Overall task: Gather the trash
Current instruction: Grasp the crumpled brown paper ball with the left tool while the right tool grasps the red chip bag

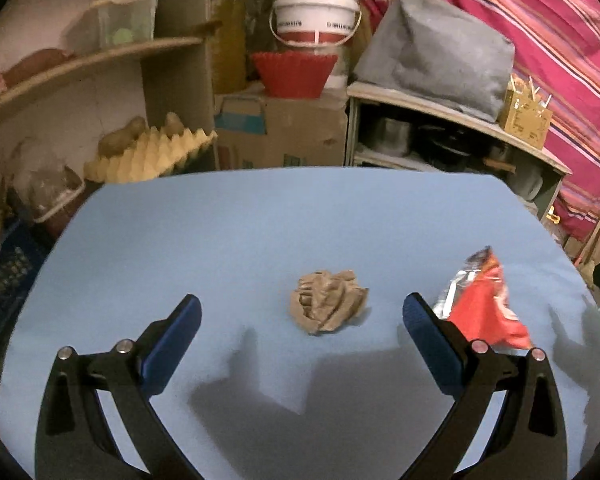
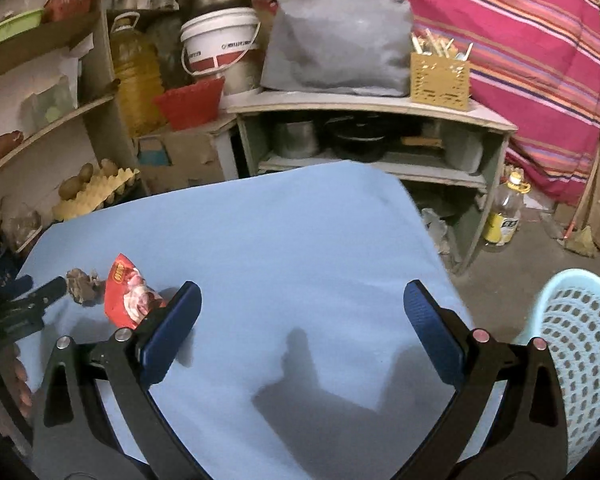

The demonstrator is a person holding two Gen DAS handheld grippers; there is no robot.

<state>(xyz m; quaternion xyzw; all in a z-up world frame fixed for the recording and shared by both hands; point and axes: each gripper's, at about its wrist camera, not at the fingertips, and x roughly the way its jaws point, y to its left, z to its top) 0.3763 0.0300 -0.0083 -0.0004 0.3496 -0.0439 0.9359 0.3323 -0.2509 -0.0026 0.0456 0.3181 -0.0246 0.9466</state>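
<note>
Blue table (image 1: 260,220) lying under both grippers | mesh basket (image 2: 580,344) standing off its right edge | left gripper (image 1: 302,316) hovering, jaws spread, empty | right gripper (image 2: 302,304) likewise gaping | red snack wrapper (image 1: 486,308) resting right of crumpled brown paper (image 1: 326,306), mid-table.

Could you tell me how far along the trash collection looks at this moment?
Nothing looks collected yet. The crumpled brown paper and the red snack wrapper both lie on the blue table. Neither is in hand: the left tool and right tool are open and empty. Both pieces remain, presumably for the light blue basket beside the table.
</note>
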